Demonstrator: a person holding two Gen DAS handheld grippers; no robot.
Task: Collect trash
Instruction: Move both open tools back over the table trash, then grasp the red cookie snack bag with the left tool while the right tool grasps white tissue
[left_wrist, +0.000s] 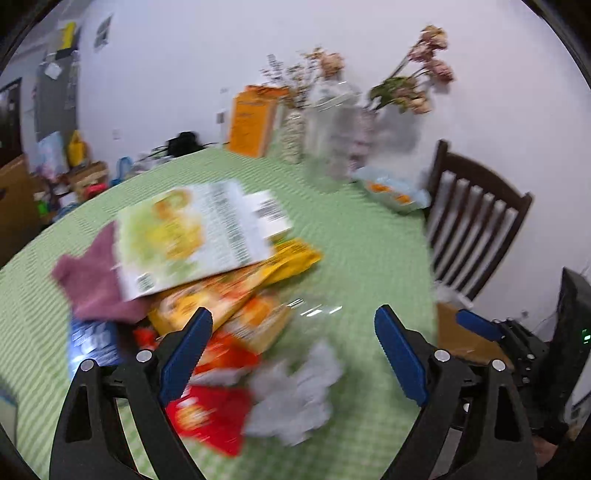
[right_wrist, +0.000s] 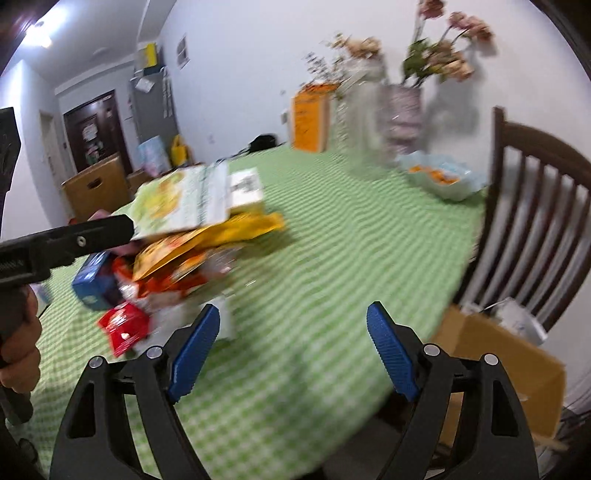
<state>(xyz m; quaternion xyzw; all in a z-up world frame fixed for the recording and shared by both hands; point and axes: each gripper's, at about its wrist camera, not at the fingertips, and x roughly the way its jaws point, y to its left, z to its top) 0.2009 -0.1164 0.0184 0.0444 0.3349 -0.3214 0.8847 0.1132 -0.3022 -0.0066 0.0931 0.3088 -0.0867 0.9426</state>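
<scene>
We are looking at the trash as a loose heap on the green-and-white checked counter (left_wrist: 369, 251): a flat white-and-green printed carton (left_wrist: 199, 236) is lying on top of a yellow crinkled snack bag (left_wrist: 236, 284), with a red foil wrapper (left_wrist: 210, 417), a crumpled grey-white tissue (left_wrist: 295, 395), a mauve cloth (left_wrist: 92, 284) and a blue box (right_wrist: 92, 280) spreading around them. Both views are blurring, so we are not reading finer details.

Our left tongs (left_wrist: 291, 354) are standing wide apart with nothing between the pads, hanging above the red wrapper and tissue. Our right tongs (right_wrist: 291, 354) are likewise spread and empty, over bare cloth just beside the heap's near edge.

What we are worrying about: the carton is resting tilted on slippery bags, so a grab low in the heap is likely sending it sliding off. The tissue and foil are light and thin, so the pads may be closing on air or pinching the tablecloth instead. Further back, clear glass vases of dried pink flowers (left_wrist: 332, 122) and a pale blue bowl of orange snacks (left_wrist: 395, 192) are standing well apart from the heap, yet a fast sweep is risking a knock there
</scene>
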